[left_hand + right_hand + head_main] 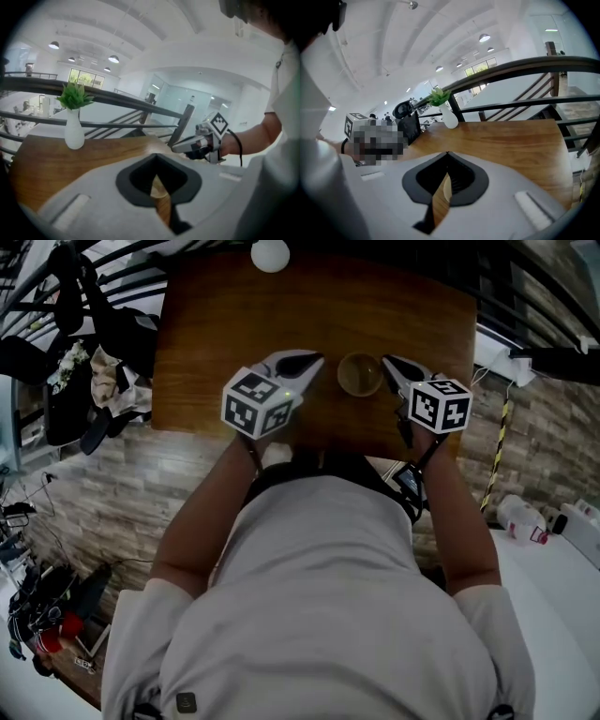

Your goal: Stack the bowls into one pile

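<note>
Bowl stack (360, 374) (count unclear from above) near front edge of wooden desk (216, 334), flanked just beside by left tongs (317, 360) and right tongs (386, 362), both pairs pressed together and empty. White vase (271, 253) at far edge.

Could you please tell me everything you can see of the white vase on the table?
The vase is white and smooth, perhaps ceramic, with a rounded body and a narrow neck. A green leafy sprig stands in it. The vase is upright near the far edge of the wooden table, in front of a dark railing, and rests only on the tabletop.
</note>
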Motion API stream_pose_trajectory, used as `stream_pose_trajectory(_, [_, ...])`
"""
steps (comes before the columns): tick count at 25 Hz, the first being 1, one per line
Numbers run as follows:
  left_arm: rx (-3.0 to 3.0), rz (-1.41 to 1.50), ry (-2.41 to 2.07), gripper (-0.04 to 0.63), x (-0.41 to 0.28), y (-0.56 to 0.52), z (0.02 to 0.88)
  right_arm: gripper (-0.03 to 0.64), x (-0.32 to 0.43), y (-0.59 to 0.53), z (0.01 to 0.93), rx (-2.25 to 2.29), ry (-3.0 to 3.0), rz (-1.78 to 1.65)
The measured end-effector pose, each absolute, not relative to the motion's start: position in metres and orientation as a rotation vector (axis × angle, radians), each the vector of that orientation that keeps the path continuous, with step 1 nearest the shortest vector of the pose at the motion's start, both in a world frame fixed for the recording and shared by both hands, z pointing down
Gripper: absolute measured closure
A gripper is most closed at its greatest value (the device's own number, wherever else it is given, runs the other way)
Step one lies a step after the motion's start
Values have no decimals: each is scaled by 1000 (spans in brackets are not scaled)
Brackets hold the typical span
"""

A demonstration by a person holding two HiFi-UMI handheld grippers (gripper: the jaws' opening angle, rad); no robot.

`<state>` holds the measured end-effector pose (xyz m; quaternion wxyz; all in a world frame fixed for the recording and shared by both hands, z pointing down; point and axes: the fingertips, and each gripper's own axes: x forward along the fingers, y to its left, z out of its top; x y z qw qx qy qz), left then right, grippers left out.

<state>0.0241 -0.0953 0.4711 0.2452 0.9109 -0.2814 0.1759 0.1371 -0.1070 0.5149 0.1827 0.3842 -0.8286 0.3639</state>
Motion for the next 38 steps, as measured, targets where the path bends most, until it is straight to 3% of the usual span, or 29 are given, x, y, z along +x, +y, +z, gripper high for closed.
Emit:
stream_pose_trajectory(17, [2702,332,-767,592,12,-96,351,608,114,-98,387,1246,-2477,800])
stream_pose_trajectory(30, [2721,220,-710,592,-27,-70,334,608,93,-57,381,1336,-2427,807])
stream_pose_trajectory(38, [2736,232,-703,592,-13,-41,332,609,113,-28,375,1345,-2433,790])
